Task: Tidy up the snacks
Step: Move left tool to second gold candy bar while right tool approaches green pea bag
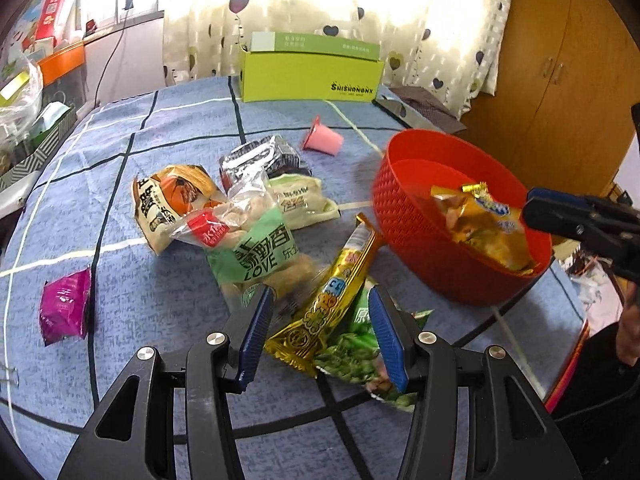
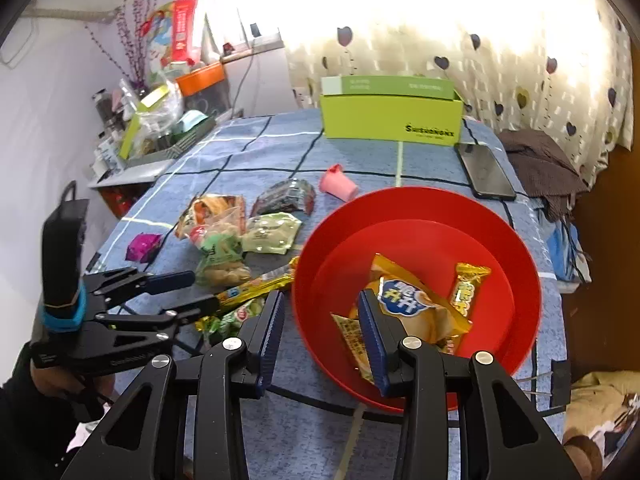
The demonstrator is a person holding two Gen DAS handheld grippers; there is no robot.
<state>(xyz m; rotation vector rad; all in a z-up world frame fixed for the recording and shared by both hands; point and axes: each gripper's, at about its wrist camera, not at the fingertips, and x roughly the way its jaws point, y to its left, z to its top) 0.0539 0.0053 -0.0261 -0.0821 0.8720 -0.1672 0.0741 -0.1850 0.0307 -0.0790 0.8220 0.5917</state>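
Blue-padded fingers of the left gripper (image 1: 320, 332) frame the nearest snack: a long gold packet (image 1: 328, 304) on the blue checked tablecloth (image 1: 160, 120). Jaws stand apart, pads not pressing; nothing grasped. The packet's near end lies between the pads, partly over a green pea packet (image 1: 356, 348).

Key relation: the gold packet's long axis runs from between the left pads up and to the right, its far end just beside the wall of the red basket (image 1: 416, 236). So the axis is skewed to the jaw line, not square across it.

Right gripper (image 2: 322, 336) is released too, jaws apart and empty, straddling the basket's near rim; one pad is over the snacks already inside.

Judgement: left hand is nearer the gold packet and should take it. Closing on the near end is possible, though the pea packet beneath may get pinched along. Remaining pile (image 1: 224, 220) sits farther out, left of the basket.
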